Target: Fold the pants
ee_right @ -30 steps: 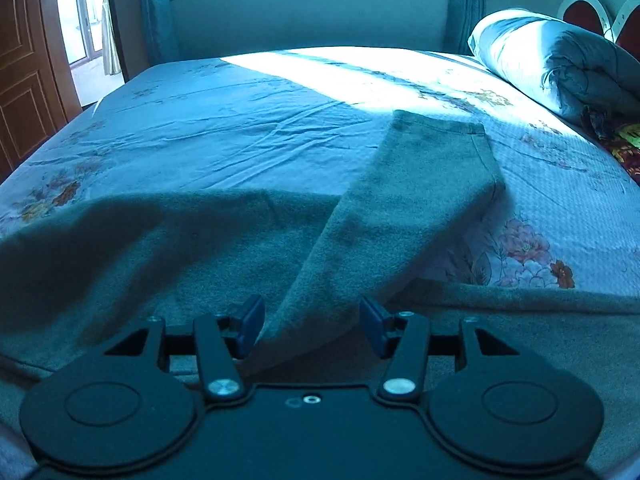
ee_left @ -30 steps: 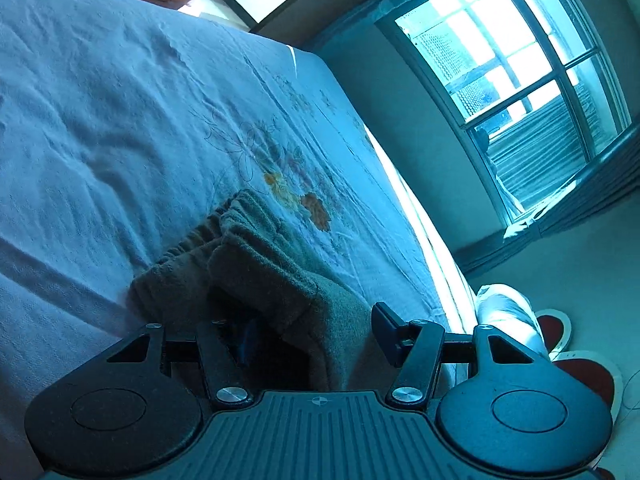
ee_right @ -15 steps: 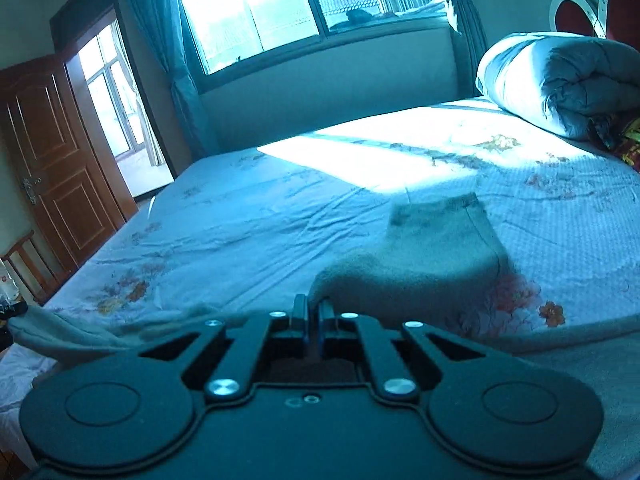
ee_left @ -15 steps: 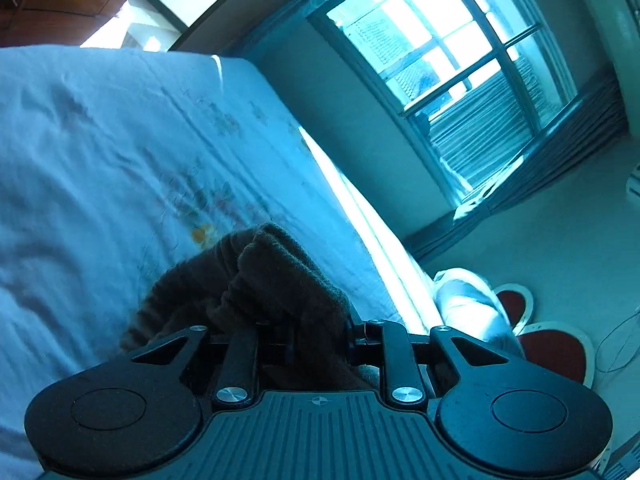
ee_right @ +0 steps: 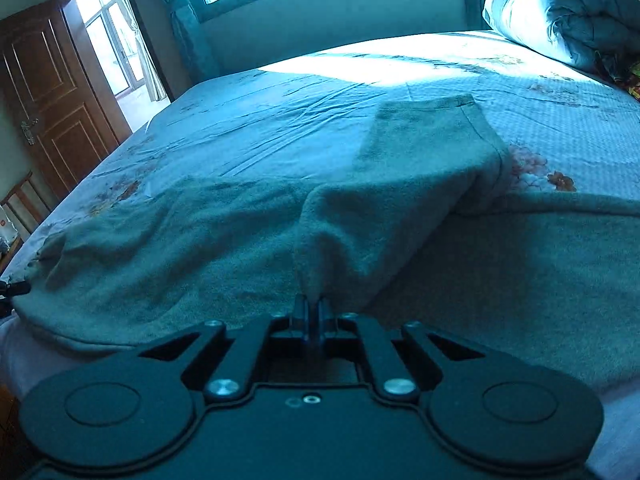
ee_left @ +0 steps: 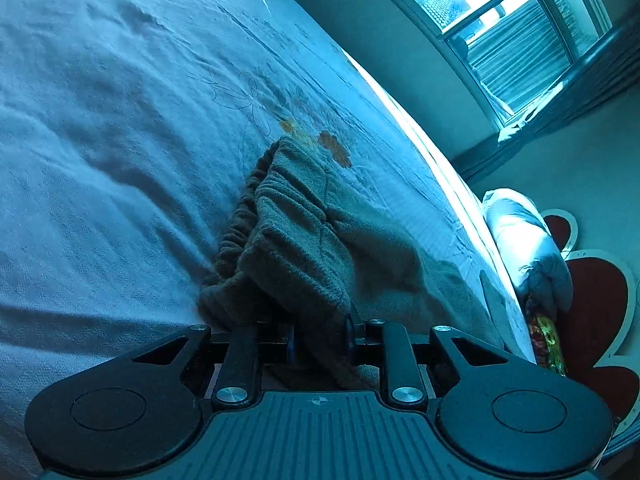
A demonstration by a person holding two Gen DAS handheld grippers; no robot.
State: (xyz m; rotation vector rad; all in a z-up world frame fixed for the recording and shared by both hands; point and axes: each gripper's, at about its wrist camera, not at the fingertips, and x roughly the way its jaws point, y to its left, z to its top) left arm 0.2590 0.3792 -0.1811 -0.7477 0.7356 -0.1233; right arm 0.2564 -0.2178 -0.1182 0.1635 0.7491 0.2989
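Note:
Grey-green fleece pants [ee_right: 208, 236] lie spread on the bed. In the right wrist view one leg [ee_right: 416, 164] runs away from me with its hem at the far end; the other leg [ee_right: 532, 280] spreads to the right. My right gripper [ee_right: 311, 305] is shut on a pinch of the cloth where the legs meet. In the left wrist view the gathered elastic waistband [ee_left: 288, 224] is bunched up, and my left gripper [ee_left: 320, 338] is shut on its near edge.
The bed [ee_left: 100, 120] has a pale blue sheet with flower prints. A rolled duvet [ee_right: 560, 20] lies at the head of the bed. A window wall [ee_right: 320, 28] runs along the far side. A wooden door [ee_right: 52, 96] stands at the left.
Both grippers have closed on the pants: the left on the waistband, the right on the crotch fold. Both lifted the cloth briefly and now hold it lower, near the bed.

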